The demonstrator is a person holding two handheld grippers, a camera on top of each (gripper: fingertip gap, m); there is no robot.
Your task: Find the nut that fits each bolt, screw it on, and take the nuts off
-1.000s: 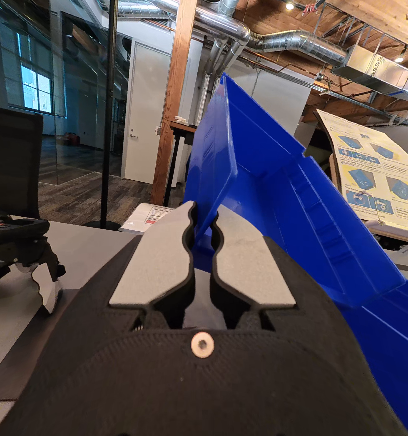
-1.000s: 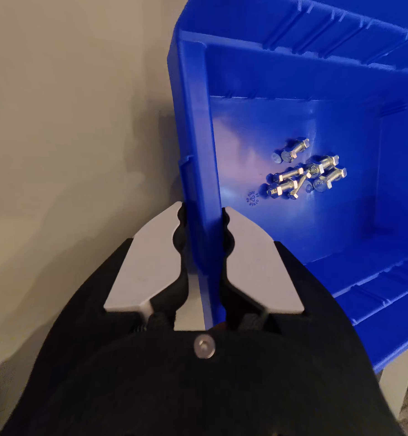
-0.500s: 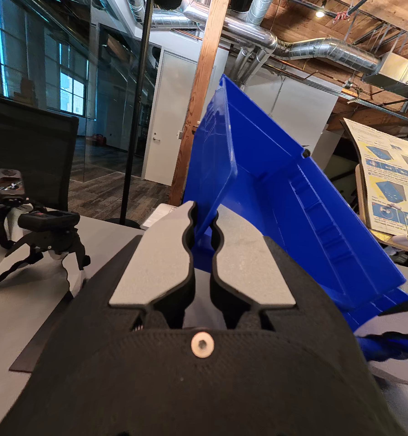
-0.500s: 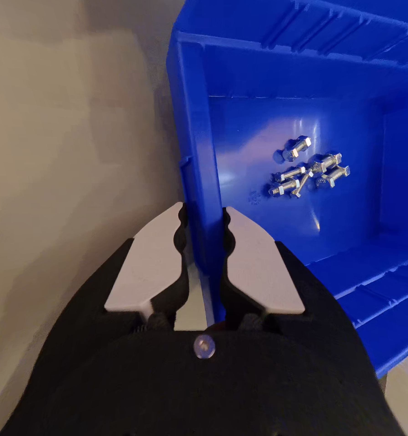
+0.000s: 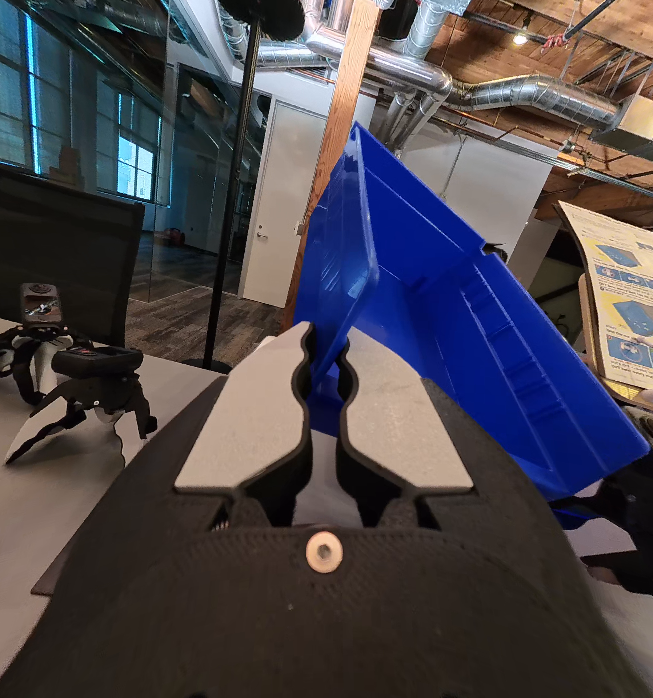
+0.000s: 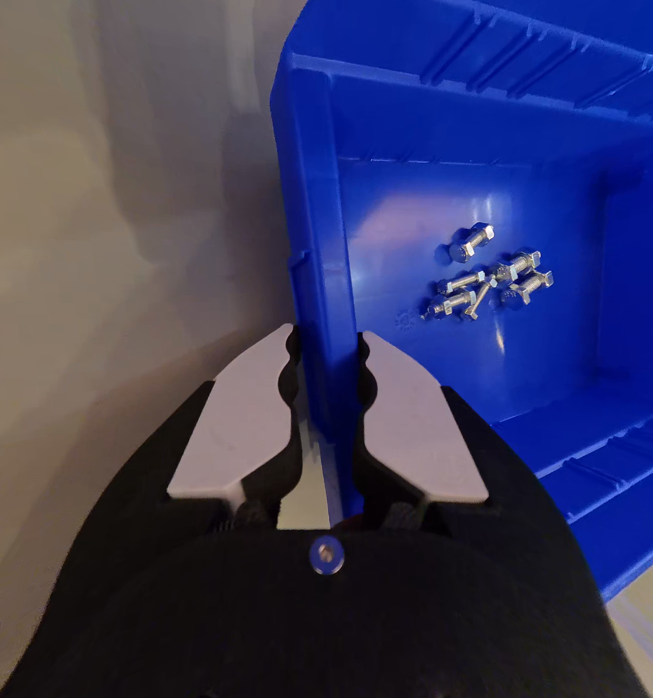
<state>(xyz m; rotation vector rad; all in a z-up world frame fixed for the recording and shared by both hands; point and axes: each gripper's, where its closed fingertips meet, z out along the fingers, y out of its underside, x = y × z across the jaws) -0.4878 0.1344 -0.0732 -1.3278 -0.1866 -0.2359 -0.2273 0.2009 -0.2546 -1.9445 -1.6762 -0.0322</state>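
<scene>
A blue plastic bin [image 5: 449, 302] is tilted up off the grey table. My left gripper [image 5: 327, 342] is shut on the bin's thin wall edge. My right gripper [image 6: 327, 340] is shut on the thick rim [image 6: 325, 264] of the same bin [image 6: 468, 151]. Several silver bolts with nuts [image 6: 491, 279] lie in a cluster on the bin's floor, right of my right fingers. The right gripper and the hand holding it show at the right edge of the left wrist view [image 5: 634, 528].
A spare black gripper with a camera [image 5: 87, 381] rests on the grey table [image 5: 34, 491] at the left. An instruction sheet [image 5: 627, 302] stands at the right. A black chair [image 5: 53, 245], a black pole and a wooden post are behind. The left gripper's tips are roughly 35 centimetres from the right gripper's.
The left view has swung right and down, bringing the spare gripper further into view. The bin has tilted slightly in both views. Both grasps on the bin stay the same.
</scene>
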